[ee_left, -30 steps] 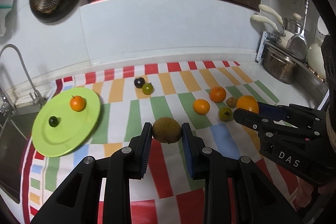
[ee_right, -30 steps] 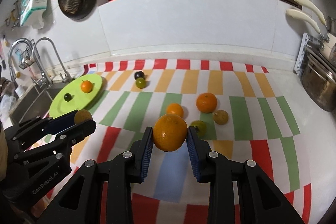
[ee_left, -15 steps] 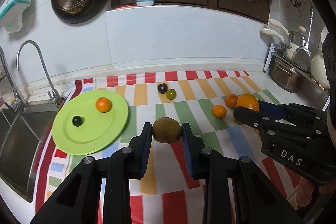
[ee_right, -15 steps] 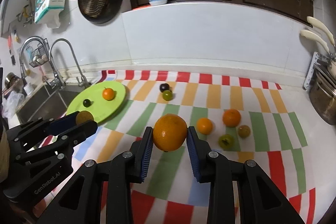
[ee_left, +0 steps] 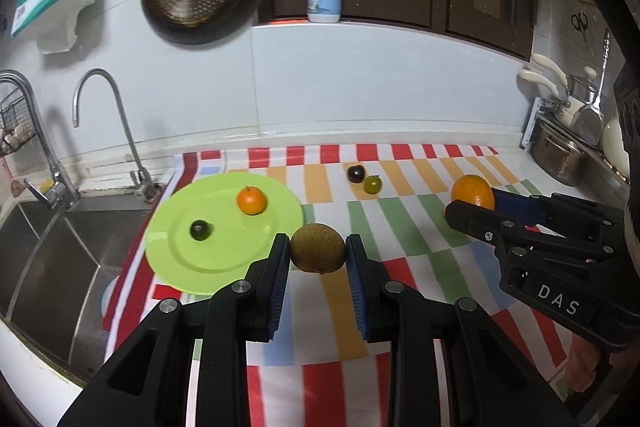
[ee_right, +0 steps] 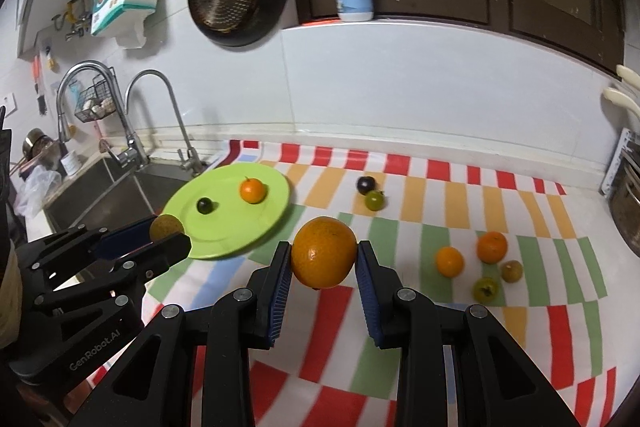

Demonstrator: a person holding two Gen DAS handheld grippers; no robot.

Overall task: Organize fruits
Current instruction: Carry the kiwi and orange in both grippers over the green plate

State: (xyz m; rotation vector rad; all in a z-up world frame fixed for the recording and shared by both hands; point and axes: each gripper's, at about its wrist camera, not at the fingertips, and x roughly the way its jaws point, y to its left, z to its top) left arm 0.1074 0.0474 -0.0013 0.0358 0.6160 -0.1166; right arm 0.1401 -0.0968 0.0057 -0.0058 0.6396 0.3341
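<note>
My left gripper (ee_left: 318, 259) is shut on a brown kiwi-like fruit (ee_left: 318, 247), held in the air just right of the green plate (ee_left: 176, 251). On that plate lie a small orange (ee_left: 251, 200) and a dark round fruit (ee_left: 199, 229). My right gripper (ee_right: 323, 267) is shut on a large orange (ee_right: 323, 257) above the striped cloth (ee_right: 440, 339). In the right wrist view the left gripper (ee_right: 172, 239) with its brown fruit (ee_right: 166, 226) hangs at the plate's (ee_right: 244, 227) near left edge. The left wrist view shows the right gripper (ee_left: 470, 205) and its orange (ee_left: 472, 191) at the right.
On the cloth lie a dark fruit (ee_right: 365, 184) beside a green one (ee_right: 375, 201), and a group of two small oranges (ee_right: 491, 247), a green fruit (ee_right: 485, 289) and a small brown one (ee_right: 511, 271). A sink (ee_left: 44, 251) with taps (ee_left: 132, 147) lies left of the plate. Pots (ee_left: 560, 155) stand at the far right.
Both grippers have moved left toward the plate and a little upward, each still holding its fruit. The plate has come nearer the middle of both views and the loose fruits have slid right.
</note>
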